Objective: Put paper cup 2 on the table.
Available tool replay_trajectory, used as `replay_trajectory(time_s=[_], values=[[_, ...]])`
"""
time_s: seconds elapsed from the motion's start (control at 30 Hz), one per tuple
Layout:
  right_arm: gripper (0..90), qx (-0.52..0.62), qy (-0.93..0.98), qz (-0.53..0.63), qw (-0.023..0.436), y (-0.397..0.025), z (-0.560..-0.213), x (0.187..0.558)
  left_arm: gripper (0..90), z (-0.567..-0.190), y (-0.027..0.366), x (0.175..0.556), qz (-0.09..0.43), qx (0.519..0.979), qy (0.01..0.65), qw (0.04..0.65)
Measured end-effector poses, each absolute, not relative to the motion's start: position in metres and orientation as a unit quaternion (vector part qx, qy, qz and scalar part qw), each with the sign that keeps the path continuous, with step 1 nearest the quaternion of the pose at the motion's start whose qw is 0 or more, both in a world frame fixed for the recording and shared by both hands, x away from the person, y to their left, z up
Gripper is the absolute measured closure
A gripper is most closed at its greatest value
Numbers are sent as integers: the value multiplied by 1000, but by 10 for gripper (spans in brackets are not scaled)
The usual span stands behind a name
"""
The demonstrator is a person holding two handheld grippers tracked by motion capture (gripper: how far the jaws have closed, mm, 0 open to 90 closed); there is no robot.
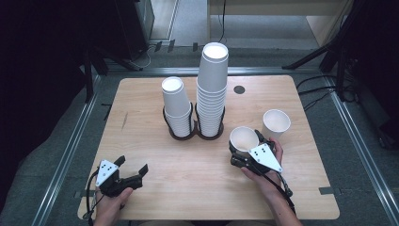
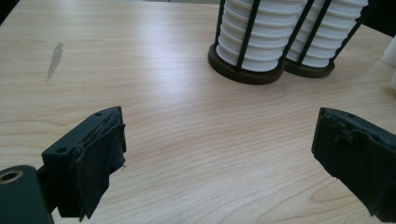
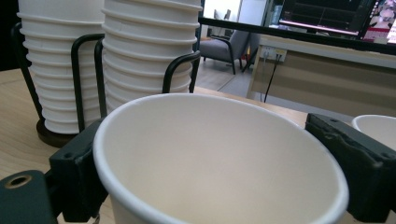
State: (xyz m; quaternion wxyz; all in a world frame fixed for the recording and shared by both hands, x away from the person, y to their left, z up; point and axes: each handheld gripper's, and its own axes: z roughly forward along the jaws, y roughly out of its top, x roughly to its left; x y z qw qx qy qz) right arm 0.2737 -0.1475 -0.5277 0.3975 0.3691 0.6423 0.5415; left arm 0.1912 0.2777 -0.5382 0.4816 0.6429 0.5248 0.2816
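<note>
White paper cup (image 1: 243,138), mouth up, sits between the two black jaws of the right gripper (image 1: 244,149), which press against its sides just below the rim; in the right gripper view the cup (image 3: 219,158) spans the whole gap between the jaws. The landmark is the dark wire cup holder (image 1: 194,127), a twin rack standing at the middle of the pale wooden table (image 1: 155,188). The held cup lies just to the right of the holder and slightly nearer the person. A second, loose cup (image 1: 275,123) stands upright on the table beyond the held one, farther right of the holder. The holder carries a short stack of cups (image 1: 175,106) in its left ring and a tall stack (image 1: 211,84) in its right ring. The left gripper (image 1: 131,170) is well to the left of the holder and nearer the person, its jaws spread wide with nothing between them, over bare wood.
</note>
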Motion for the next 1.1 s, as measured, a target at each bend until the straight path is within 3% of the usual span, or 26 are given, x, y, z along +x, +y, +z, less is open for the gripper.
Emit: replay_trajectory(time_s=[0.17, 0.53, 1.1], values=[[78, 359, 646, 530, 416, -146, -534, 276, 31, -542, 280, 192, 279, 640, 530, 482], [73, 359, 643, 537, 411, -140, -541, 278, 32, -543, 281, 193, 276, 638, 536, 479], [0, 398, 655, 534, 357, -147, -533, 274, 32, -544, 279, 193, 275, 641, 533, 478]])
